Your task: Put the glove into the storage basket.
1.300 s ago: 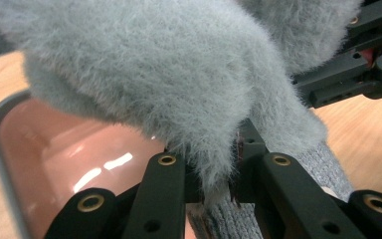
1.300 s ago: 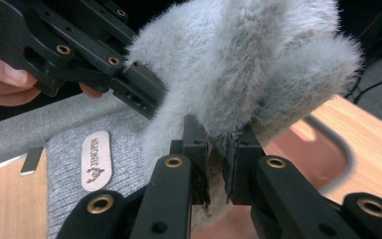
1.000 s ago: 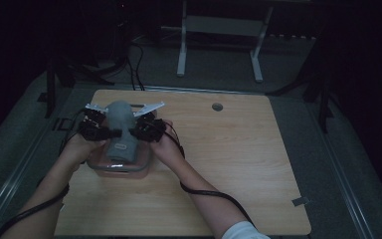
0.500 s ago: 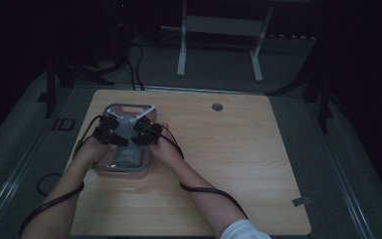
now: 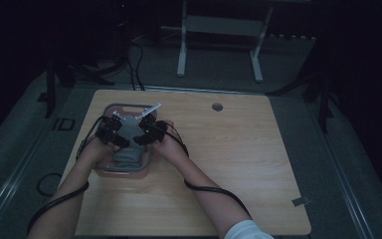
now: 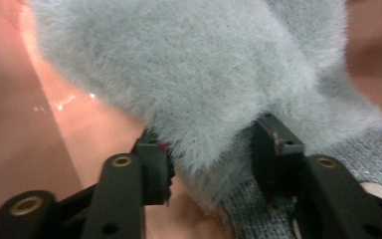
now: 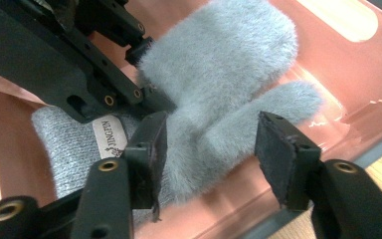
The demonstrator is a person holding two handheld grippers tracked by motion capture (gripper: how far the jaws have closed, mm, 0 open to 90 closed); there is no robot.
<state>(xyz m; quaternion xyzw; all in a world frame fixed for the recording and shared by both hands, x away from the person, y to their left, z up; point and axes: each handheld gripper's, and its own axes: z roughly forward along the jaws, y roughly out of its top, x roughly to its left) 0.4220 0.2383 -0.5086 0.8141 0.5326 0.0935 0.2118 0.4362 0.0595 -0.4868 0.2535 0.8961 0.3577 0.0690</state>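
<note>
A grey fluffy mitten [image 6: 189, 74] [image 7: 219, 64] with a knitted cuff lies in a pink tray [image 5: 110, 107] [image 7: 338, 59] at the table's left. Both grippers hover over the tray side by side. My left gripper [image 5: 111, 133] [image 6: 214, 164] has just been opening; the mitten's fur sits between its jaws and brushes both pads. My right gripper [image 5: 146, 133] [image 7: 211, 149] has also just been opening and stands open around the mitten's thumb, with a gap at its right pad [image 7: 278, 149]. A white label [image 7: 110, 137] shows on the cuff.
The wooden table [image 5: 229, 159] stretches bare to the right of the tray, with a small round grommet [image 5: 217, 106] near its far edge. A metal stand [image 5: 219, 30] and cables [image 5: 134, 59] lie on the dark floor beyond.
A second ago both grippers held the mitten up above the tray. It has come down into the tray, and both pairs of jaws have opened.
</note>
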